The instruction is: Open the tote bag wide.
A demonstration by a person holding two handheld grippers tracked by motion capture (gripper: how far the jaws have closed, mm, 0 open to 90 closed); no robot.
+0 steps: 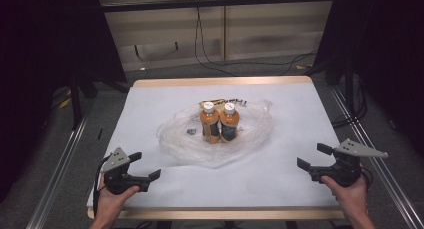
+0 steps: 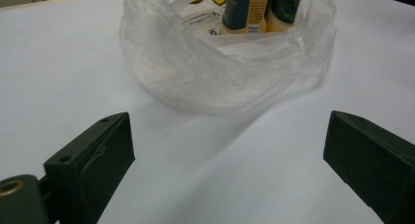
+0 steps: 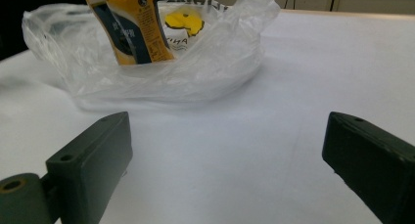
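Observation:
Two orange bottles, one (image 1: 210,123) beside the other (image 1: 229,121), stand upright with white caps inside a crumpled clear plastic bag (image 1: 175,134) at the middle of the white table. My left gripper (image 1: 146,165) rests near the front left edge, open and empty, well short of the bag. My right gripper (image 1: 312,156) is near the front right, open and empty too. In the left gripper view the gripper (image 2: 227,150) faces the bag (image 2: 220,72) and the bottles (image 2: 247,9). In the right gripper view the gripper (image 3: 227,150) faces the bag (image 3: 205,67) and the bottles (image 3: 129,28).
A yellow and black printed pack (image 1: 220,103) lies behind the bottles, and a small dark item (image 1: 190,131) lies in the bag. The table's wooden rim (image 1: 220,82) marks its far edge. Metal rails (image 1: 60,164) run along both sides, and cables (image 1: 210,59) lie on the floor behind.

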